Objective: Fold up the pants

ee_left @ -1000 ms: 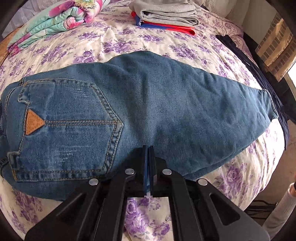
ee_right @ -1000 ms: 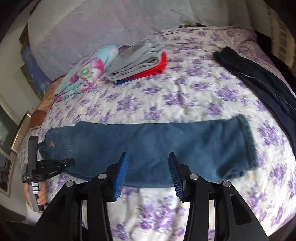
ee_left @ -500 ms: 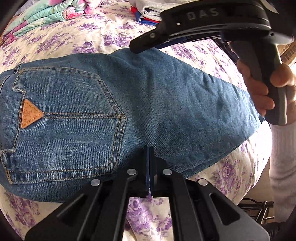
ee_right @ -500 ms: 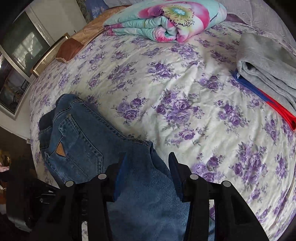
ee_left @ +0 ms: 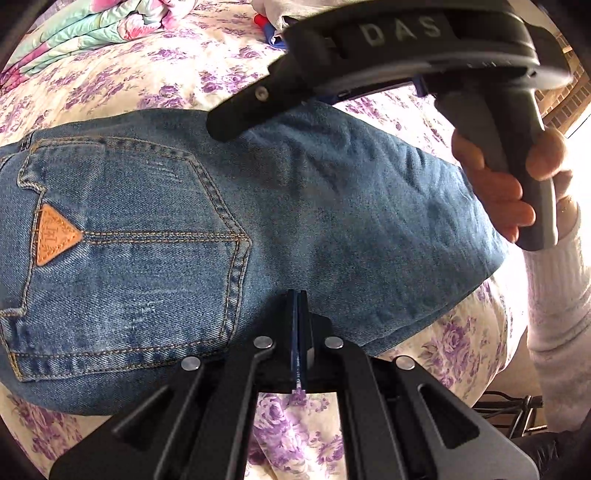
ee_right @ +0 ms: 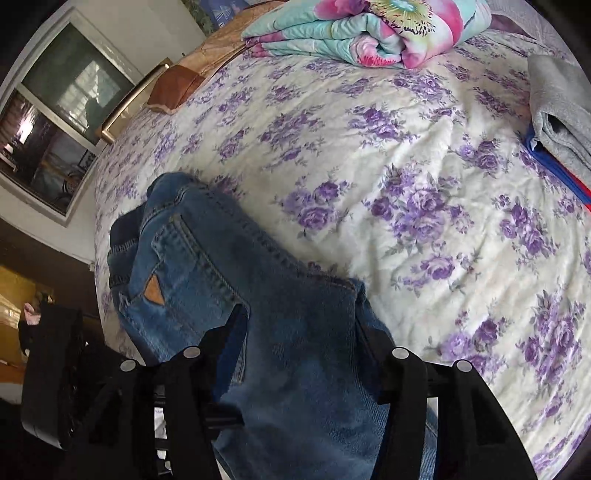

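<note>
Blue jeans (ee_left: 303, 206) lie folded lengthwise across the floral bed, back pocket with an orange triangle patch (ee_left: 55, 236) facing up. My left gripper (ee_left: 297, 295) is shut, its tips resting on the jeans' near edge beside the pocket; no cloth shows between its pads. My right gripper (ee_left: 229, 125), held by a hand (ee_left: 506, 192), reaches down onto the jeans' far edge. In the right wrist view the right gripper (ee_right: 301, 325) straddles the denim (ee_right: 295, 362) just past the pocket. Its jaws are opening, with cloth lying between them, and the pads are not pressing it.
A rolled floral blanket (ee_right: 369, 33) lies at the head of the bed. A grey folded garment (ee_right: 561, 110) sits on red and blue cloth at the right. The bedspread (ee_right: 406, 177) shows bare between them. A window (ee_right: 62, 110) and the bed's edge are at the left.
The right gripper swept from over the middle of the leg to the seat of the jeans, came into the left wrist view, and its jaws widened. The left gripper stayed put, shut.
</note>
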`<state>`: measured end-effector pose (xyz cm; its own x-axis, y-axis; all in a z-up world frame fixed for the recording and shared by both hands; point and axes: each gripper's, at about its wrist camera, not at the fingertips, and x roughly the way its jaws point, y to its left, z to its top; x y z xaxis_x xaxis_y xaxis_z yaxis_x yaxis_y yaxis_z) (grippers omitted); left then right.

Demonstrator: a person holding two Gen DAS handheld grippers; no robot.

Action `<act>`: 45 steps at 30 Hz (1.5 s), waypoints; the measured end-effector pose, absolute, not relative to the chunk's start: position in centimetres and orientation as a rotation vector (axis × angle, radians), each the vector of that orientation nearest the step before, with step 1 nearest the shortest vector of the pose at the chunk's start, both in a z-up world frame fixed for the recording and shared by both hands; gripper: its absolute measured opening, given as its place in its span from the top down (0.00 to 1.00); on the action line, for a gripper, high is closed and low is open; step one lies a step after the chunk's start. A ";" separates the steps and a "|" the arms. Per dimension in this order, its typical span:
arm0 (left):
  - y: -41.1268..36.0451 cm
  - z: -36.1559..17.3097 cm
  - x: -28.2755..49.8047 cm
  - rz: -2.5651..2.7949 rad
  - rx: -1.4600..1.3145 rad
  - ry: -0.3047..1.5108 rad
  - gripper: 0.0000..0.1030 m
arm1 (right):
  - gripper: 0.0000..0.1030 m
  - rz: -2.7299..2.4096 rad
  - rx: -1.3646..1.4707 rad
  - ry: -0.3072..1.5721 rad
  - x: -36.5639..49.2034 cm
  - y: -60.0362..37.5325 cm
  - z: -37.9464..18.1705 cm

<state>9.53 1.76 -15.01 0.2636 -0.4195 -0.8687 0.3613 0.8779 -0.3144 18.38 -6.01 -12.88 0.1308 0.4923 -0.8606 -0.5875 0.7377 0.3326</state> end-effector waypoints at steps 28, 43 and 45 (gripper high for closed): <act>0.1 -8.3 13.6 -0.542 -0.072 1.114 0.99 | 0.70 0.401 -0.042 0.950 10.9 -15.6 -7.0; -5.9 -15.2 21.3 -0.549 -0.091 1.335 0.99 | 0.79 0.201 0.124 1.049 2.0 -20.2 -16.6; -5.8 -15.4 21.5 -0.550 -0.100 1.341 0.99 | 0.79 0.182 0.098 1.020 2.0 -19.8 -17.0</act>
<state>21.50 -5.75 -15.36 0.1223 -0.4321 -0.8935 0.3196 0.8694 -0.3767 1.97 -19.77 -17.00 0.5097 0.1964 -0.8377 -0.1047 0.9805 0.1662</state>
